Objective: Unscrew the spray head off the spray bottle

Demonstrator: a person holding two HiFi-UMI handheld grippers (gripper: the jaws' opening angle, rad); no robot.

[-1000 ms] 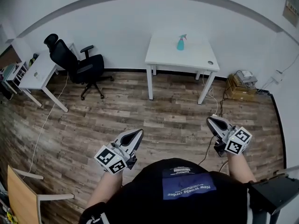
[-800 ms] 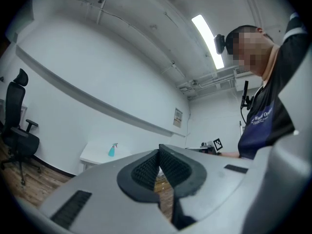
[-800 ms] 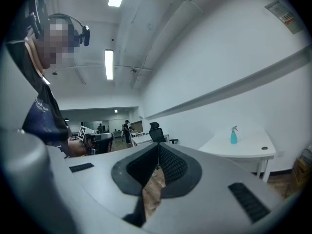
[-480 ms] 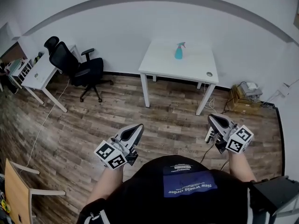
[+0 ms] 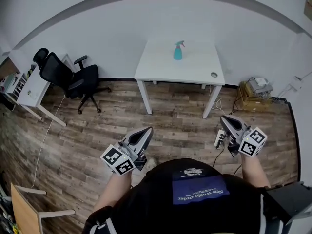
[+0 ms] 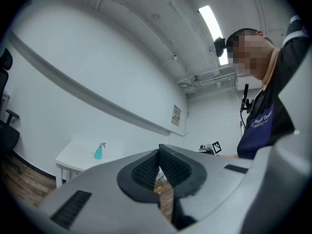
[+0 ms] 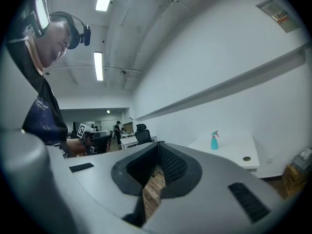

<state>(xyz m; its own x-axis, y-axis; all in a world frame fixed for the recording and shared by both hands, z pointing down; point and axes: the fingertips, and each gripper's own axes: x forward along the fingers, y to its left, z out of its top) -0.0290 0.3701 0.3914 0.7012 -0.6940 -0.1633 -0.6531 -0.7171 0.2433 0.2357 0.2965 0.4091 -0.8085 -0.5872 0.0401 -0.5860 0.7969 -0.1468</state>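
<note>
Teal spray bottle (image 5: 178, 51), white table (image 5: 156, 70), shirt (image 5: 161, 199) reading "New world order"

An office: a white worktop (image 5: 156, 67) stands against the plain wall at 12 o'clock, a black swivel chair (image 5: 68, 79) and second desk (image 5: 29, 89) at 10 o'clock, wood-plank floor (image 5: 97, 126) underfoot, strip lights (image 7: 99, 65) overhead, further desks (image 7: 127, 141) down the room.

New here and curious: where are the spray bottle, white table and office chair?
spray bottle (image 5: 178, 53), head view, teal body.
white table (image 5: 161, 65), head view, bare top.
office chair (image 5: 54, 74), head view, backrest.
</note>
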